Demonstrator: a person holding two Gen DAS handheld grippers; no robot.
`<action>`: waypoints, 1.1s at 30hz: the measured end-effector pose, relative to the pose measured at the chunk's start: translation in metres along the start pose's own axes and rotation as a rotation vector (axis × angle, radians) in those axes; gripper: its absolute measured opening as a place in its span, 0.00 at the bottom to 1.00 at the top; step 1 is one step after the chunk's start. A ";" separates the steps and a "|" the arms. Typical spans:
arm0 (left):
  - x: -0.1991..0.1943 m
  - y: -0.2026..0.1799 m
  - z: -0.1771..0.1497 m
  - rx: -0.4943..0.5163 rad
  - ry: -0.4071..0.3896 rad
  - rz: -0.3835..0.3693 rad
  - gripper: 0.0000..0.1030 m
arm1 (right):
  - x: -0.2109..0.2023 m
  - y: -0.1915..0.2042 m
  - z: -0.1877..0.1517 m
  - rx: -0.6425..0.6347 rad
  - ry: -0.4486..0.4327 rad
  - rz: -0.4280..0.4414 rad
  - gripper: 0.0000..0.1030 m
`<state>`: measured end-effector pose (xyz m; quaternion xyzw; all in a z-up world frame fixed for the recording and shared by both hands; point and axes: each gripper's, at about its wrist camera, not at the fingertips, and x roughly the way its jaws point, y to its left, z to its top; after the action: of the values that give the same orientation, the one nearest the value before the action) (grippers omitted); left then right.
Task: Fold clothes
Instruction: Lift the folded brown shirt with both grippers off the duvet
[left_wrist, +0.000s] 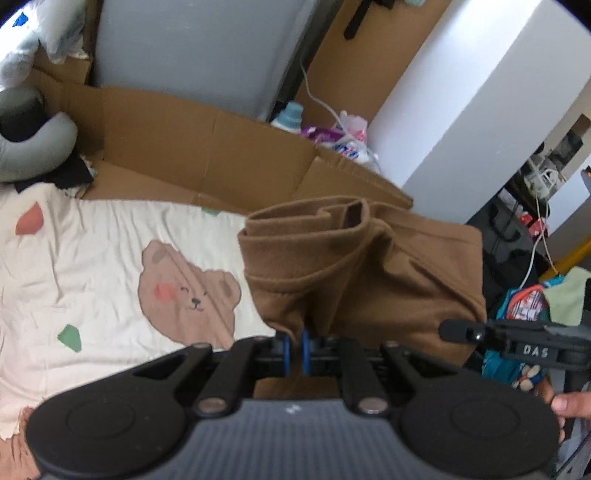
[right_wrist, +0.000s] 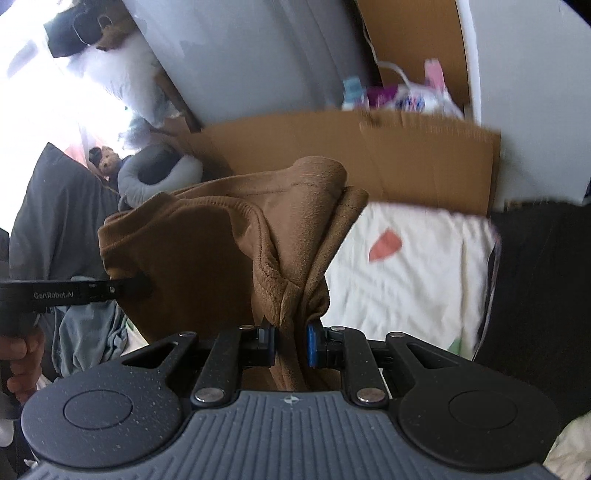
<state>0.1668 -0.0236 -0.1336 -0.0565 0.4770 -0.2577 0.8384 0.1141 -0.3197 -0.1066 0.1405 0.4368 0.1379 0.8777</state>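
The brown garment (left_wrist: 362, 266) hangs in the air above the bed sheet (left_wrist: 92, 236), near its far edge where the cardboard (left_wrist: 207, 147) stands, and it is held from two sides. The left gripper (left_wrist: 294, 349) is clenched on a bunched fold of the cloth, its blue pads nearly touching, and the right gripper (right_wrist: 291, 343) is grasping a thicker bundle of the same garment, so its pads stand a little more apart. I judge that the step in hand is to lift the garment clear and spread it before laying it down for a fold. To do this well, both grips should stay firm and at the same height, the two hands should pull gently apart until the cloth between them is flat — not twisted — and then it should come down onto a bare part of the sheet with the lower edge touching first. The left wrist view shows the bear print (left_wrist: 188, 288) on the sheet and the other gripper at the right edge, with a fingertip of the person below it. The right wrist view shows instead a stitched hem of the garment, a grey pillow (right_wrist: 159, 173) beyond it, and the hand (right_wrist: 22, 362) that carries the left tool.
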 end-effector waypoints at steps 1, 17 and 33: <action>-0.002 -0.003 0.004 -0.001 0.000 0.003 0.06 | -0.005 0.003 0.007 -0.008 -0.004 -0.006 0.15; -0.038 -0.057 0.077 -0.036 0.035 0.075 0.06 | -0.066 0.029 0.084 -0.022 -0.072 -0.043 0.15; -0.037 -0.112 0.070 -0.090 0.063 0.006 0.06 | -0.127 0.000 0.070 0.015 -0.149 -0.116 0.15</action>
<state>0.1673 -0.1130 -0.0289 -0.0846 0.5146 -0.2353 0.8202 0.0966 -0.3745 0.0265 0.1317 0.3787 0.0727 0.9132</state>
